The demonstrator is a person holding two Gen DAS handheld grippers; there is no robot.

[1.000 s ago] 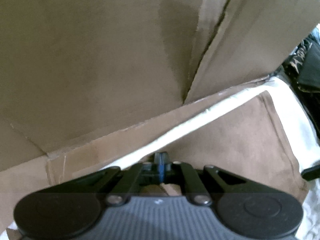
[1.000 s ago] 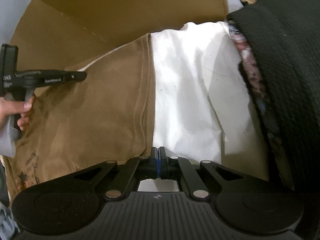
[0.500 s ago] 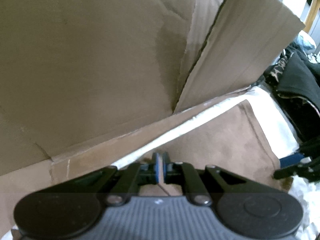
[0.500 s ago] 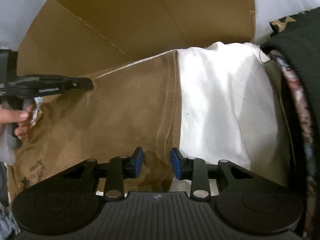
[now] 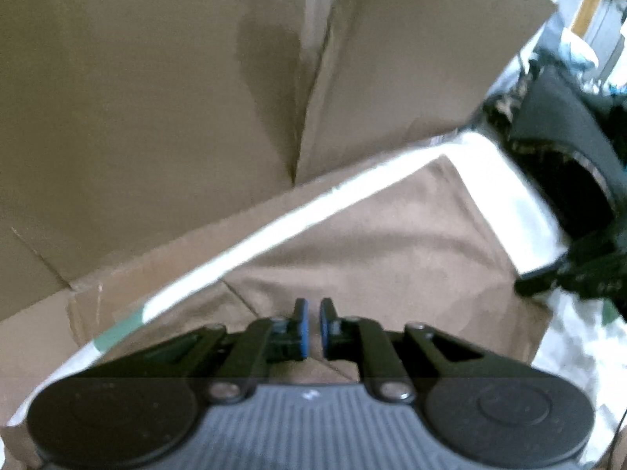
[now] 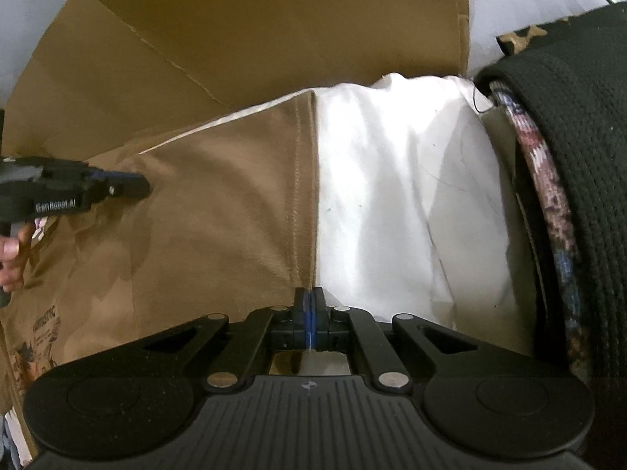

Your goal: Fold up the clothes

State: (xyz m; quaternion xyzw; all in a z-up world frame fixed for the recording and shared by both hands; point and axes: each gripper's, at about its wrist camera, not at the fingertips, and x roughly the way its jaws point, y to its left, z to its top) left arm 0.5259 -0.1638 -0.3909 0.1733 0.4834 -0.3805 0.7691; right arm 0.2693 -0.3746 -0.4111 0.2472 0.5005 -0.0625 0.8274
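A brown T-shirt (image 5: 392,243) lies flat on a white sheet (image 6: 392,196), with a dark print (image 6: 39,333) near its left end in the right wrist view. My left gripper (image 5: 312,305) hovers over the shirt's far part. Its jaws are opening: a narrow gap shows between the blue pads (image 5: 301,325), with nothing in it. The left gripper (image 6: 137,188) also reaches in from the left in the right wrist view, held by a hand (image 6: 9,258). My right gripper (image 6: 309,297) is shut on the shirt's stitched hem (image 6: 301,196), where brown meets white. Its black body (image 5: 548,278) shows at the right edge of the left wrist view.
Flattened cardboard (image 5: 156,117) stands up behind the sheet, also seen as a cardboard wall (image 6: 274,19) in the right wrist view. A pile of dark and patterned garments (image 6: 580,156) borders the sheet on the right.
The right jaws opened astride the hem, then closed on it. The left pads, pressed together before, now stand slightly apart, and the left gripper has drawn back over the shirt.
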